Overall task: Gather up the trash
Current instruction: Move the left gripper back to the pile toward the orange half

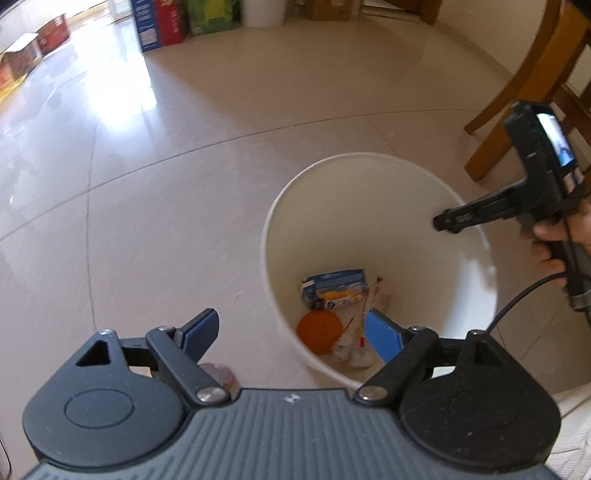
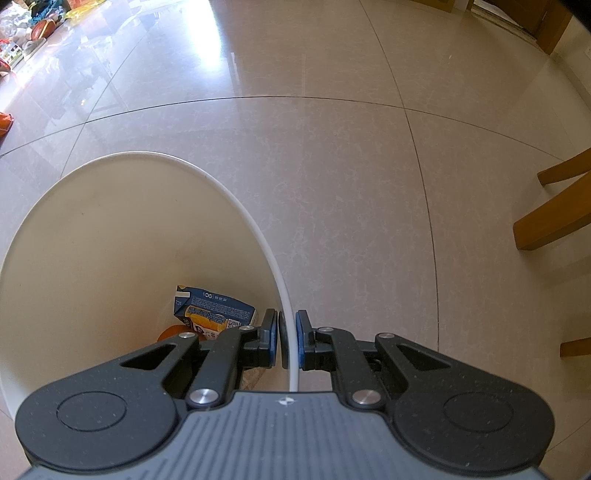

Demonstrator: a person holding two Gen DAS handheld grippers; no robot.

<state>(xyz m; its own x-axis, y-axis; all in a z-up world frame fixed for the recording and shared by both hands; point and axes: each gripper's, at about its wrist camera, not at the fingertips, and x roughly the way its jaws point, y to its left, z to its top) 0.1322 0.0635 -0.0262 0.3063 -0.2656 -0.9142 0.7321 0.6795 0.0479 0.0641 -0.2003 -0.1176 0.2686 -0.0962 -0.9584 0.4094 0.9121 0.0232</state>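
A white bin [image 1: 369,221] stands on the tiled floor. At its bottom lie a blue carton [image 1: 334,291], an orange round thing [image 1: 319,332], crumpled white paper [image 1: 356,356] and a clear wrapper. My left gripper [image 1: 290,325] hangs open over the bin's near left rim with nothing between its fingers. My right gripper [image 2: 288,339] is shut on the bin's rim, one pad inside the wall and one outside. From the right wrist, the bin [image 2: 110,240] shows the carton [image 2: 214,310] and the orange thing [image 2: 171,332]. The left wrist view has the right gripper [image 1: 443,221] at the bin's right rim, held by a hand [image 1: 550,243].
Wooden chair legs [image 1: 517,92] stand to the right of the bin, also chair legs [image 2: 554,218]. Boxes [image 1: 162,22] line the far wall. A pinkish round thing [image 1: 218,373] lies on the floor under my left gripper. Bags and clutter [image 2: 33,26] sit far left.
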